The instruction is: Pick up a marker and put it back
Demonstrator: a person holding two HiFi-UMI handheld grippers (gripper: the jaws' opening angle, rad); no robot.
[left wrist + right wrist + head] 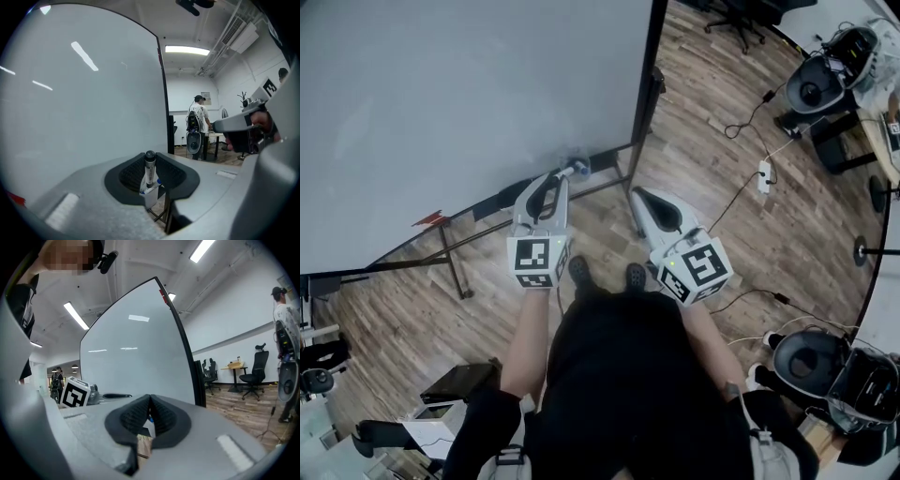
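Note:
A marker [149, 171] with a dark cap and a white printed barrel stands upright between the jaws of my left gripper [150, 164], which is shut on it. Just below it I see a small white holder [151, 198] with a blue bit at its rim. From above, the left gripper [565, 175] points at the lower right corner of the whiteboard [469, 103], with the marker [578, 167] at its tip. My right gripper [637, 195] hovers beside it to the right, and its pads [140, 416] meet with nothing between them.
The whiteboard's black stand [450, 253] and frame post [649, 84] rest on the wood floor. Cables and a power strip [763, 175] lie to the right, near round machine bases [814, 86]. A person [199, 126] stands by a far desk.

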